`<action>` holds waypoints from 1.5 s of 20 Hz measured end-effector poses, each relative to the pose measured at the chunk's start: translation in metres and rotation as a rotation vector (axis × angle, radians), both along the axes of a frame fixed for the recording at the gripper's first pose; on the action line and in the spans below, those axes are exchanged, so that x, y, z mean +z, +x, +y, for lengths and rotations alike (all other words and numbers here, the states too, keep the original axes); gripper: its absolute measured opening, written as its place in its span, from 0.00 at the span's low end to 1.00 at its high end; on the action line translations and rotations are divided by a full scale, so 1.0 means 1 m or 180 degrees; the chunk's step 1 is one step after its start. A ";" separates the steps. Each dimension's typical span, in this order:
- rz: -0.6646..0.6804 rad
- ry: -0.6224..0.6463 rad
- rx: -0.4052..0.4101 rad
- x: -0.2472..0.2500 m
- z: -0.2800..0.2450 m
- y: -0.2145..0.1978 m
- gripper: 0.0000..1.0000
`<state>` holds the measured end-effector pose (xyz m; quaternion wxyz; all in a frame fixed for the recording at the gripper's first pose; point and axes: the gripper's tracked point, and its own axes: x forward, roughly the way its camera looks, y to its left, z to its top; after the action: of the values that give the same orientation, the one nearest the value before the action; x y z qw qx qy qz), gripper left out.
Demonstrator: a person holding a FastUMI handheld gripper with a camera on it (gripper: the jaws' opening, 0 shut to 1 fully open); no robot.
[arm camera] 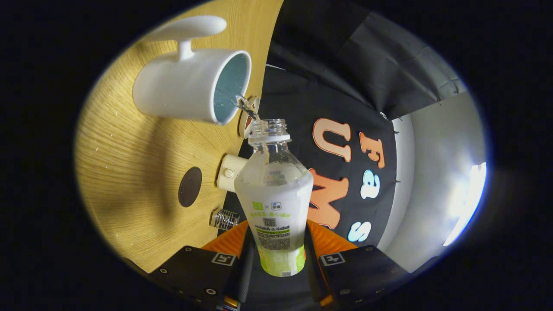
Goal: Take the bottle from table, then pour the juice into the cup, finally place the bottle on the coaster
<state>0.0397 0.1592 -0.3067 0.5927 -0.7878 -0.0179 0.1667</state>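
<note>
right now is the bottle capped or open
Open: the bottle, held between the claw fingers, has a bare threaded neck, and liquid runs from it into the white cup.

The single camera rides on the gripper (276, 255) and faces forward along its two fingers (229, 244), which clamp the bottle (274, 203) close before the lens. The view is rolled sideways: the wooden table (129, 172) stands as a vertical surface beside the fingers, and the booth's cloth wall (345, 86) occupies the opposite side. The cup (185, 86) lies just beyond the bottle's mouth, at close range. The fisheye lens curves straight edges.
</note>
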 end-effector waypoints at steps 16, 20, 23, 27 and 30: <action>-0.0075 -0.0267 0.0170 0.005 0.010 -0.002 0.56; -0.0147 -0.0362 0.0269 0.014 0.017 -0.002 0.56; -0.0195 -0.0421 0.0302 0.019 0.020 0.000 0.56; -0.0280 -0.0526 0.0424 0.031 0.028 0.001 0.56; -0.0418 -0.0646 0.0538 0.040 0.033 0.001 0.56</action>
<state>0.0404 0.1917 -0.2666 0.4913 -0.8486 -0.1059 0.1651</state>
